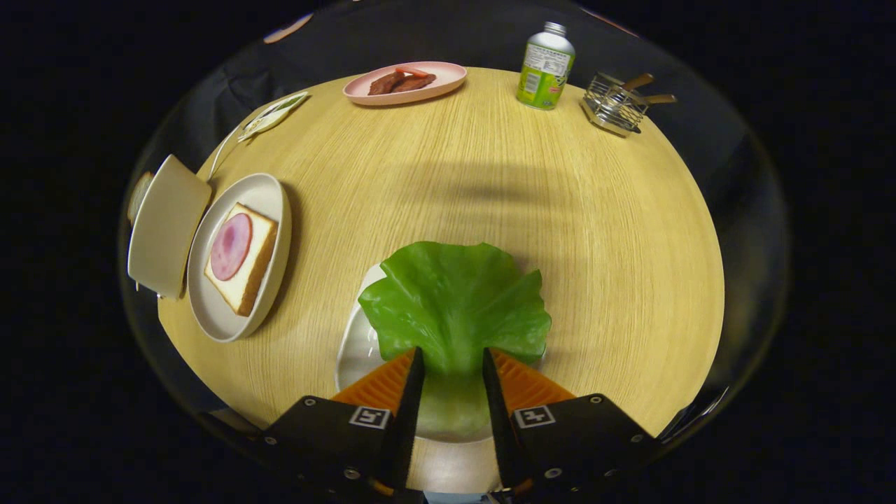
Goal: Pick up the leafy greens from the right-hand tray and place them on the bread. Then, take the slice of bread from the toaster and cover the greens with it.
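Your tool [451, 364] has its two fingers set either side of the pale stem end of the one leafy green [455, 301]; the leaf sits between them, but you cannot tell whether both press on it, so the grip stays undetermined. The leaf lies over a white tray [353, 350] just ahead of the fingers, covering most of it and overhanging its far rim.

Containers, counted: one round white plate [269, 192] well to the left of the tool, holding one slice of bread [241, 259] with one pink round of ham [231, 245] on top. Just beside that plate, touching or nearly so, stands one cream toaster [166, 227]; a bread slice [138, 196] shows at its far edge. One pink plate [448, 73] at the far side of the counter [574, 231] holds reddish-brown meat pieces [402, 82], number unclear. One wire rack [614, 108] at the far right holds wooden-handled utensils. One green bottle [545, 66] stands between pink plate and rack.
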